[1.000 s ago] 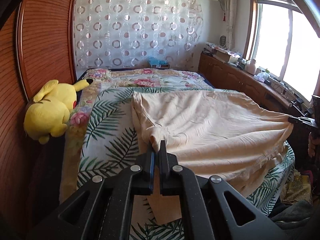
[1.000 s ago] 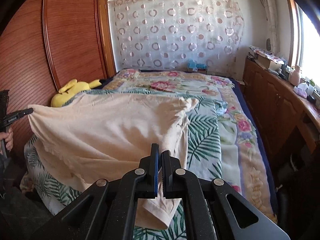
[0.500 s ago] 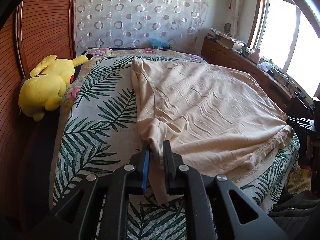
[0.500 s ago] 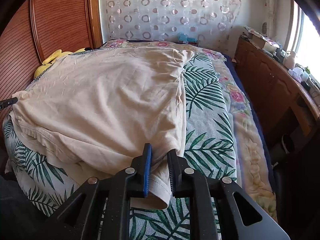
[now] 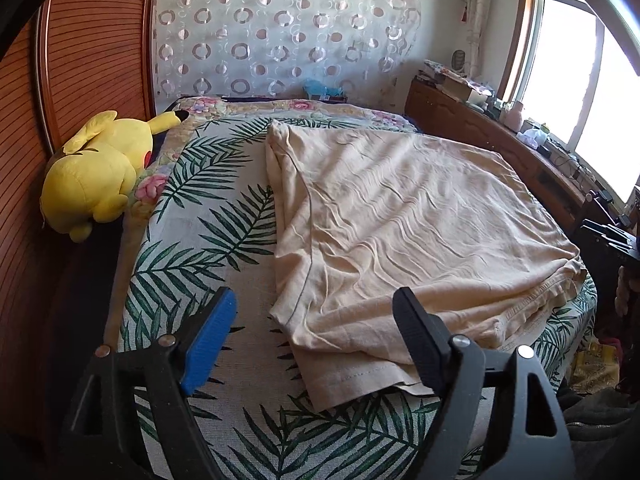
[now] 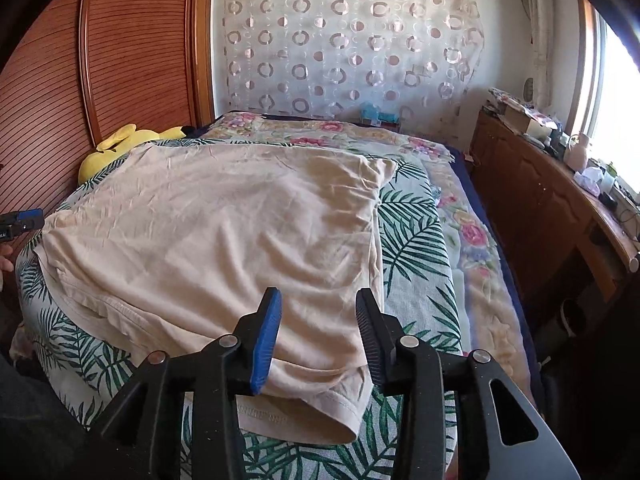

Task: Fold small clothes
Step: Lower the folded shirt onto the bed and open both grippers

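beige t-shirt point(image 5: 400, 232) lies spread flat on the palm-leaf bedspread point(image 5: 208, 240) of the bed. left tool point(image 5: 314, 328) has just been opening, jaws wide, clear of the near sleeve. right tool point(image 6: 318, 320) has just been opening too, jaws apart, pads off the cloth.

Your left gripper point(image 5: 316, 320) points downward, its jaws just opened wide and pressing on nothing; your right gripper point(image 6: 318, 318) likewise, jaws just parted, less wide.
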`<state>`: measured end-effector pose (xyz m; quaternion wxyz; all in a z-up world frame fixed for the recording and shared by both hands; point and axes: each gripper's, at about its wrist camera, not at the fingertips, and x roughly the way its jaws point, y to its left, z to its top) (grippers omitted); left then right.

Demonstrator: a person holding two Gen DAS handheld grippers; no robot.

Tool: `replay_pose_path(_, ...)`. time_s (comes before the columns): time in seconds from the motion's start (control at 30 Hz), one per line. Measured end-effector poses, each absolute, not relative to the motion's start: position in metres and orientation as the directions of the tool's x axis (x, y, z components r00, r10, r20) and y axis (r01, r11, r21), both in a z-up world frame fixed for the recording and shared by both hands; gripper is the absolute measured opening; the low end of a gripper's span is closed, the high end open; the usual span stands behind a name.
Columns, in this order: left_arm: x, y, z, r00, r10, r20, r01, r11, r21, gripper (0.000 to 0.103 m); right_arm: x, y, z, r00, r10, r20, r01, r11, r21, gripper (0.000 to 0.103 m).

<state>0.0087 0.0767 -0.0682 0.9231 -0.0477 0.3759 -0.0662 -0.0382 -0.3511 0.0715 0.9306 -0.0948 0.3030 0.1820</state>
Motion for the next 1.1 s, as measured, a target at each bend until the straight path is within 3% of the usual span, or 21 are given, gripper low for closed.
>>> replay_pose_path(0.47, 0.011, 0.075, -0.095, 0.661, -0.128, -0.739, 0.053, 0.991, -0.124, 0.081, -0.017, -0.324, 0.022, 0.670, 0.322, -0.669, -0.447, 0.894, -0.017, 0.042)
replay_pose_path(0.8, 0.004, 0.079, -0.098, 0.677, -0.151, -0.720, 0.053, 0.986, -0.157, 0.081, -0.027, -0.321, 0.014, 0.717, 0.320, -0.619, -0.429, 0.903, -0.031, 0.049)
replay_pose_path(0.83, 0.002, 0.081, -0.098, 0.681, -0.162, -0.714, 0.057, 0.984, -0.169, 0.079, -0.028, -0.323, 0.013, 0.720, 0.322, -0.615, -0.426, 0.904, -0.025, 0.049)
replay_pose_path(0.9, 0.000, 0.083, -0.097, 0.685, -0.196, -0.702, 0.066, 0.976, -0.208, 0.062, -0.030, -0.324, 0.013, 0.723, 0.328, -0.609, -0.424, 0.905, -0.016, 0.050)
replay_pose_path(1.07, 0.000, 0.081, -0.096, 0.679, -0.227, -0.698, 0.076, 0.967, -0.242, 0.048, -0.033, -0.325, 0.010, 0.731, 0.328, -0.599, -0.424, 0.905, -0.023, 0.052)
replay_pose_path(1.1, 0.001, 0.079, -0.096, 0.676, -0.230, -0.700, 0.081, 0.967, -0.240, 0.040, -0.033, -0.325, 0.010, 0.731, 0.330, -0.598, -0.425, 0.905, -0.020, 0.052)
